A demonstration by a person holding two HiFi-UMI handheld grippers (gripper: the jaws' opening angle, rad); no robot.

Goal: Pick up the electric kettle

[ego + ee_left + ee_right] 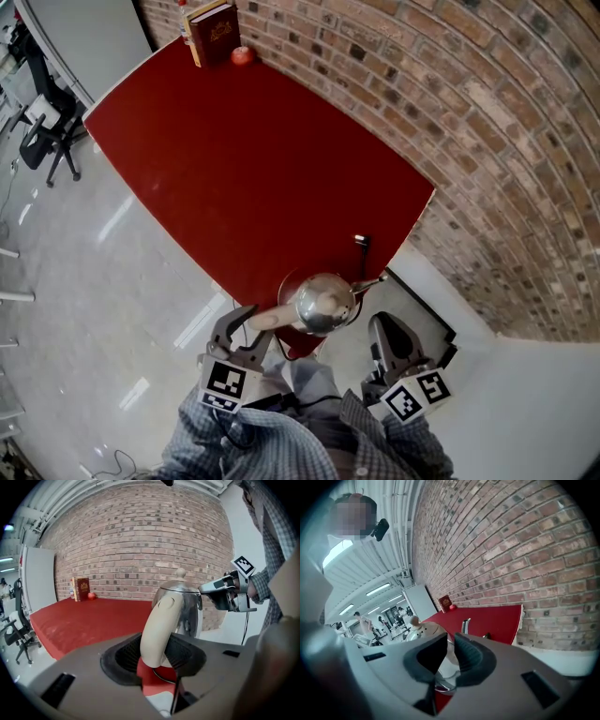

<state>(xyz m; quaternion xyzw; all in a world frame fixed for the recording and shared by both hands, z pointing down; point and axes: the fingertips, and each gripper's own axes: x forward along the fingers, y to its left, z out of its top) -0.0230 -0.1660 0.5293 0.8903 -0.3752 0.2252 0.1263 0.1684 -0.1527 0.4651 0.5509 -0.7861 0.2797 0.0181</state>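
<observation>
the left gripper [157, 654] clamps the beige handle [159, 625] of the electric kettle [323, 302] at the lower edge of the red bench [244, 159]. the right gripper [450, 652] — jaws barely apart — holds nothing.

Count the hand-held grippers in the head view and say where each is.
2. The left hand-held gripper is closed on the cream handle of the kettle; the right hand-held gripper hangs just right of the kettle, jaws slightly apart, empty. None hidden.
</observation>
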